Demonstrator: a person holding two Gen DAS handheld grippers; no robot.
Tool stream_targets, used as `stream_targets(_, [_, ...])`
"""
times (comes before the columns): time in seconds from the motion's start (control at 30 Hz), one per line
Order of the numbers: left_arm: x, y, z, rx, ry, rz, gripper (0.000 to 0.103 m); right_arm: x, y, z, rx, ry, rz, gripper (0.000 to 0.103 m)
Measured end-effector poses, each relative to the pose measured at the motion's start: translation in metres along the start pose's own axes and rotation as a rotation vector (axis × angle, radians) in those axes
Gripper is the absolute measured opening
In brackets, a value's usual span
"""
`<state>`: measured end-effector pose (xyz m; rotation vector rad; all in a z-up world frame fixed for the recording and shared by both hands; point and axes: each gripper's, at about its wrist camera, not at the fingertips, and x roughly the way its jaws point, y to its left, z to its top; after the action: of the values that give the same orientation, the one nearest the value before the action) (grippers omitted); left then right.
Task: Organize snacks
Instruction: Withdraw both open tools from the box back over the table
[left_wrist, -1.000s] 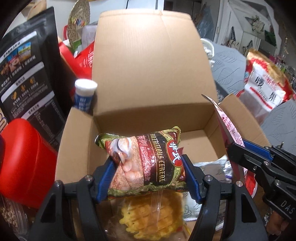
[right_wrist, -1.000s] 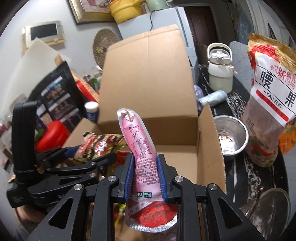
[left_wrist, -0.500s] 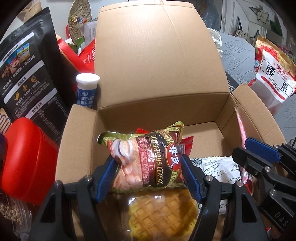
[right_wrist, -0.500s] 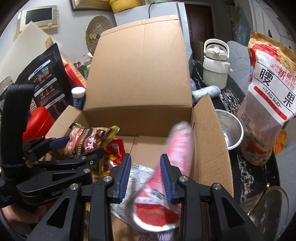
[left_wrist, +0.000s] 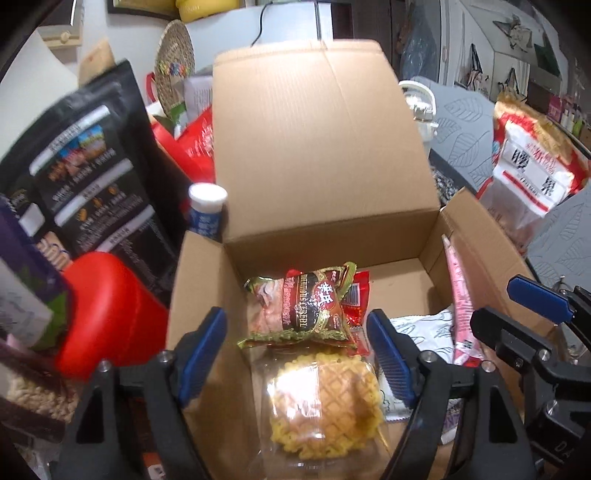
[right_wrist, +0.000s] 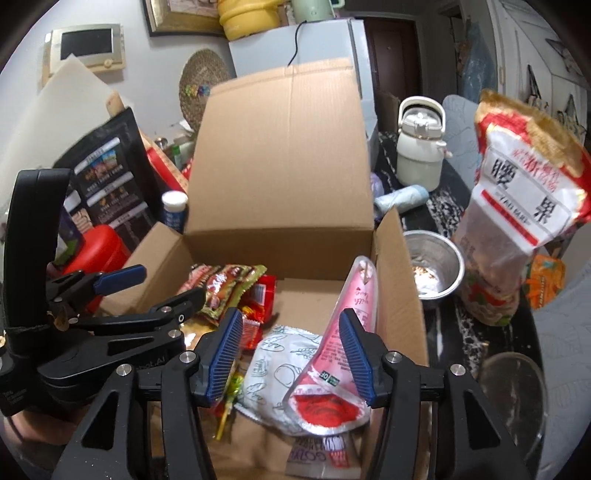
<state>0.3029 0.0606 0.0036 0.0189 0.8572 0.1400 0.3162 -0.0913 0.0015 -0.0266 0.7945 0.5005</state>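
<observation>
An open cardboard box (left_wrist: 325, 155) (right_wrist: 280, 162) holds several snacks. A brown cereal packet (left_wrist: 299, 310) (right_wrist: 225, 288) lies inside on a red packet (left_wrist: 356, 302), free of my left gripper (left_wrist: 297, 354), which is open just above it. A waffle in clear wrap (left_wrist: 325, 402) lies in front. A pink pouch (right_wrist: 340, 347) (left_wrist: 460, 314) leans against the box's right wall beside a white packet (right_wrist: 280, 365). My right gripper (right_wrist: 291, 354) is open above them, with the pouch by its right finger.
A black bag (left_wrist: 88, 173), a red container (left_wrist: 107, 306) and a blue-white tube (left_wrist: 205, 214) stand left of the box. On the right are a steel bowl (right_wrist: 432, 266), a large cashew bag (right_wrist: 517, 206), a white kettle (right_wrist: 421, 144) and a glass lid (right_wrist: 513, 391).
Both grippers opened. The cereal packet dropped from the left gripper into the box. The pink pouch left the right gripper and now leans on the box's right wall.
</observation>
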Motion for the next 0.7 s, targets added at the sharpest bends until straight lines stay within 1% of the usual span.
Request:
stream_targets(0.13, [-0.024, 0.002, 0.001, -0.004, -0.038, 0.005, 0.078, -0.02, 0.006, 0.002, -0.009, -0.024, -0.012, 0.054])
stream_targets(0.3, [-0.066, 0.009, -0.001, -0.015, -0.094, 0.011, 0.078, -0.054, 0.017, 0.002, -0.032, -0.073, -0.022, 0.054])
stream_targets(0.33, [-0.069, 0.007, 0.0, -0.017, -0.102, 0.01, 0.078, -0.062, 0.019, 0.002, -0.034, -0.084, -0.023, 0.054])
stream_targets(0.43, [-0.096, 0.008, 0.001, -0.018, -0.142, 0.004, 0.078, -0.085, 0.026, 0.002, -0.045, -0.119, -0.029, 0.058])
stream_targets(0.7, [-0.153, 0.008, -0.005, -0.014, -0.217, -0.01, 0.078, -0.15, 0.045, -0.007, -0.074, -0.213, -0.04, 0.059])
